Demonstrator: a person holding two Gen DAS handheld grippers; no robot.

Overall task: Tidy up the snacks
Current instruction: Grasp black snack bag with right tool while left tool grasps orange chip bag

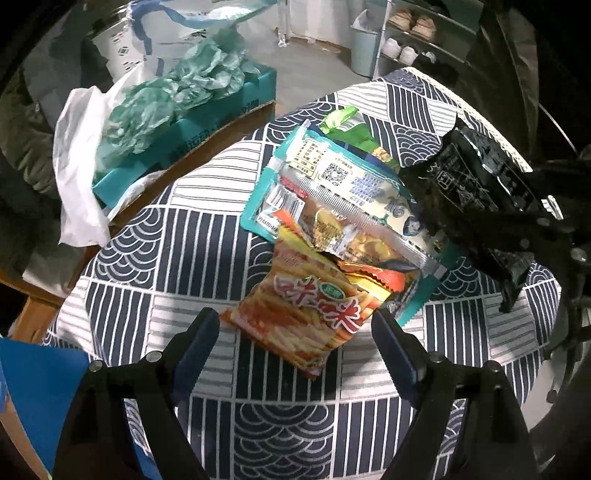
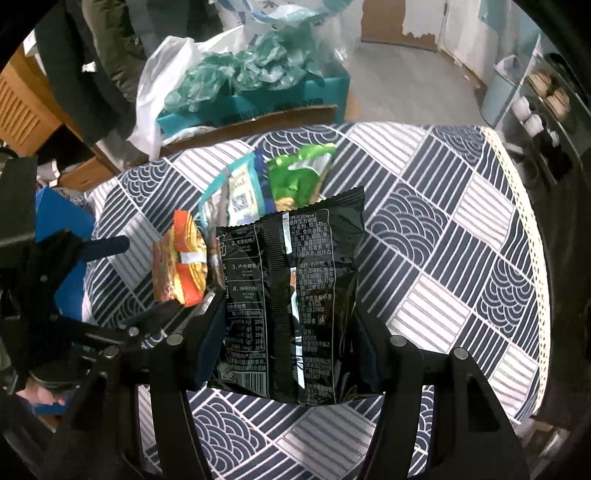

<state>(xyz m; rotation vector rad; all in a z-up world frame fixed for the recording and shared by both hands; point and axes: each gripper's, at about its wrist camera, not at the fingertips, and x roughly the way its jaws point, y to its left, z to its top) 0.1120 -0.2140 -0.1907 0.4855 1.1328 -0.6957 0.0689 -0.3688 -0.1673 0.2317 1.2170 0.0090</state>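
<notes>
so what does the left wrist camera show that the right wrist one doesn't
Only the left wrist view shows the red stick-snack bag's printed front lying between the open left gripper.

Only the right wrist view shows the black packet's printed back clamped in the right gripper.

Both show the teal pouch, the green bag and the patterned tablecloth.

You're in a home | metal shoe rack with sneakers (image 1: 406, 33) | pale blue waste bin (image 1: 364, 44) | navy-and-white patterned tablecloth on table (image 2: 461, 229)
</notes>
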